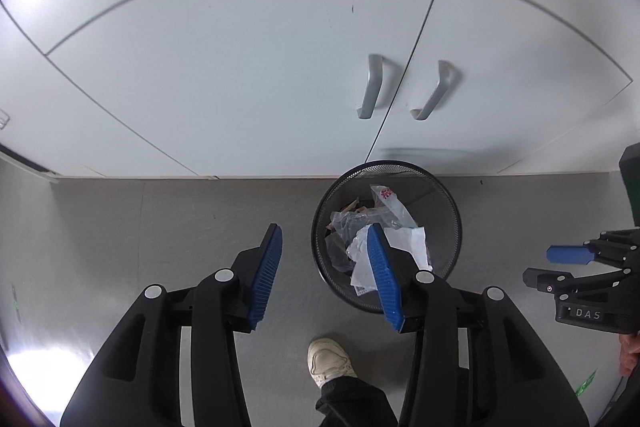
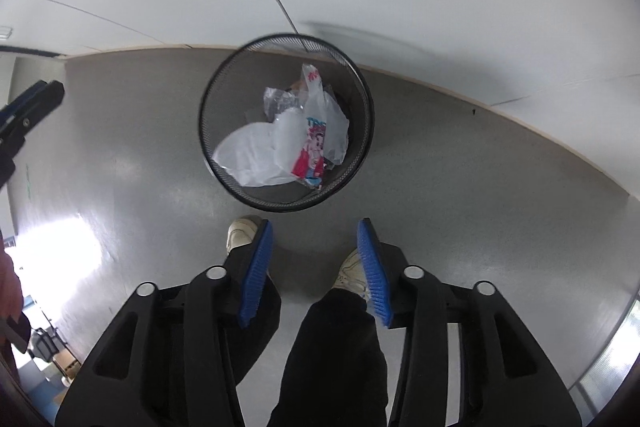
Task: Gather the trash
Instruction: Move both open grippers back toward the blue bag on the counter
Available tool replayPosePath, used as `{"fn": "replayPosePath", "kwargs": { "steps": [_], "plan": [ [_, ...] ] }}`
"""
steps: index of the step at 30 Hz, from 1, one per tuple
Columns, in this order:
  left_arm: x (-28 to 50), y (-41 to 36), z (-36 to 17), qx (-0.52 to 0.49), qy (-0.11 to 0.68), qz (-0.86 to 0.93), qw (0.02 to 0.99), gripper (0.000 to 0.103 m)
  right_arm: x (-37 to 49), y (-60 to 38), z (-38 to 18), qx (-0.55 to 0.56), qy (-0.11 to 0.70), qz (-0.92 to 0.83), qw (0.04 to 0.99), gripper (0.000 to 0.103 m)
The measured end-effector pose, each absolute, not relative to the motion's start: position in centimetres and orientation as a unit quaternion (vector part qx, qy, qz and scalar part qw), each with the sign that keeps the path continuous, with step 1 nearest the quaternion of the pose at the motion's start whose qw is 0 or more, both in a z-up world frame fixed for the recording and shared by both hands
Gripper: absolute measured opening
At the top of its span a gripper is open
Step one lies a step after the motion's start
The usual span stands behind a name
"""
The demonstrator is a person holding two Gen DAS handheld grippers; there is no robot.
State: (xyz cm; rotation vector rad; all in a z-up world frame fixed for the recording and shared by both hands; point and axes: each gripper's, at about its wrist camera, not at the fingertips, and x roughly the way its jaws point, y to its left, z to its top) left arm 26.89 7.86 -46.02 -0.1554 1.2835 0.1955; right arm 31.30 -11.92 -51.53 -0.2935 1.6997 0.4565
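Left wrist view first: the left gripper [image 1: 326, 247] hangs over the grey floor [image 1: 160, 227] with its blue-padded jaws spread wide and nothing between them. Just beyond its right finger sits the black mesh wastebasket [image 1: 450, 223], standing upright on the floor right against the white cabinet doors [image 1: 240, 67], below the pair of silver handles [image 1: 370, 87]. Inside the basket lies the trash [image 1: 394, 211] (crumpled clear plastic, white paper, a bag with red print). A white sneaker [image 1: 328, 361] shows at the bottom, near the basket. Off at the right edge is the right gripper [image 1: 560, 265], seen side-on; from here its blue pad and black finger stand apart.

Over to the right wrist view: the right gripper [image 2: 316, 259] hovers above the person's two sneakers and dark trousers [image 2: 336, 355], jaws spread, holding nothing. The wastebasket [image 2: 360, 95] is straight ahead, clear of the fingertips, and the trash [image 2: 280, 143] fills its bottom — white bags, plus a colourful red-and-blue wrapper [image 2: 312, 155] lying on top. At the far left edge, a black part of the left gripper [image 2: 28, 115] pokes in.
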Motion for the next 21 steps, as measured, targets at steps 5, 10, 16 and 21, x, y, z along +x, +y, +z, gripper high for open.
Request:
{"fn": "replayPosePath", "kwargs": {
  "steps": [5, 10, 16, 21],
  "plan": [
    [25.0, 7.9, -40.8, -0.094, 0.6, 0.093, 0.789, 0.048, 30.1, -11.1, -44.8, -0.14, 0.717, 0.216, 0.648, 0.057],
    [23.3, 7.5, -34.5, -0.085, 0.595, 0.089, 0.795, 0.052, 28.8, -11.4, -37.9, -0.137, 0.704, 0.229, 0.658, 0.063],
    [22.7, 7.4, -25.0, -0.074, 0.562, 0.072, 0.82, 0.059, 28.4, -12.5, -29.1, -0.142, 0.668, 0.241, 0.689, 0.073],
    [22.5, 7.1, -19.3, -0.069, 0.555, 0.055, 0.827, 0.059, 29.0, -13.8, -22.5, -0.115, 0.644, 0.229, 0.72, 0.074]
  ]
}}
